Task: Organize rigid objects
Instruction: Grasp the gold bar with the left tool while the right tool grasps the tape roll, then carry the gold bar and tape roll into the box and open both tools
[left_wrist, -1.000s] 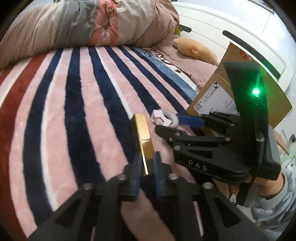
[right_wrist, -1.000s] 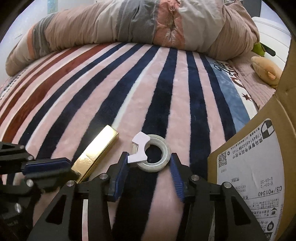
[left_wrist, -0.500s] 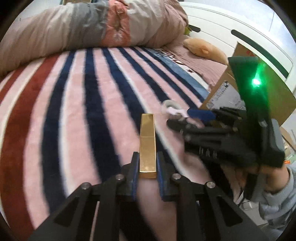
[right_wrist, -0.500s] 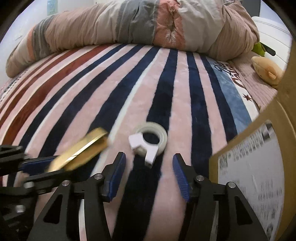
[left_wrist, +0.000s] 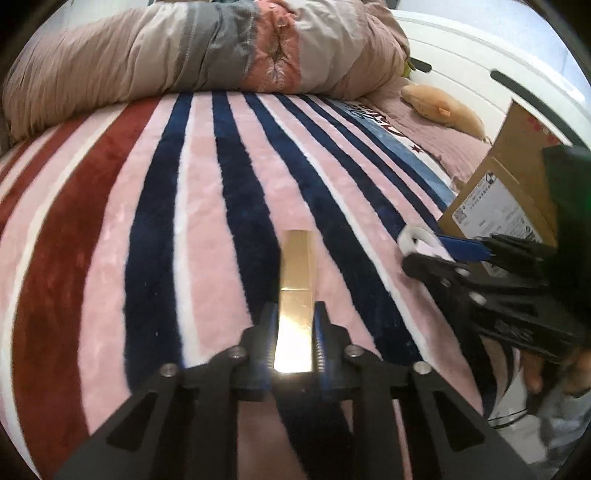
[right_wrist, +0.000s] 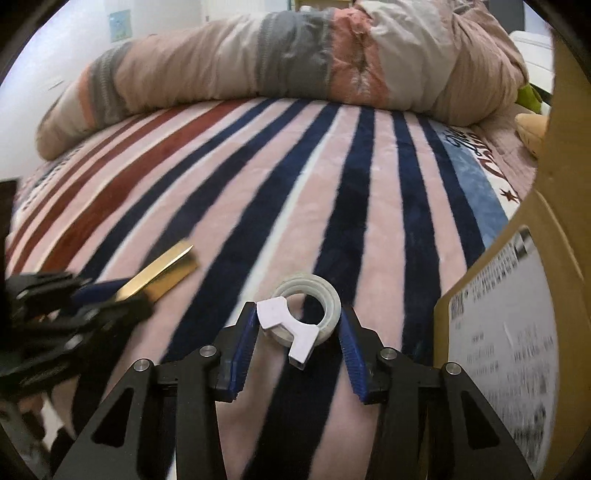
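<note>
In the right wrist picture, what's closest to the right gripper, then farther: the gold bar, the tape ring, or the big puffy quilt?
1. Tape ring: between the right gripper fingers.
2. Gold bar: to the left, held by the left gripper.
3. Quilt: far back.

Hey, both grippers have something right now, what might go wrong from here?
The left gripper pinches only the near end of the long gold bar, so it may pivot or slip. The tape ring sits between the right gripper fingers off-centre; its white dispenser tab could make it twist.
</note>
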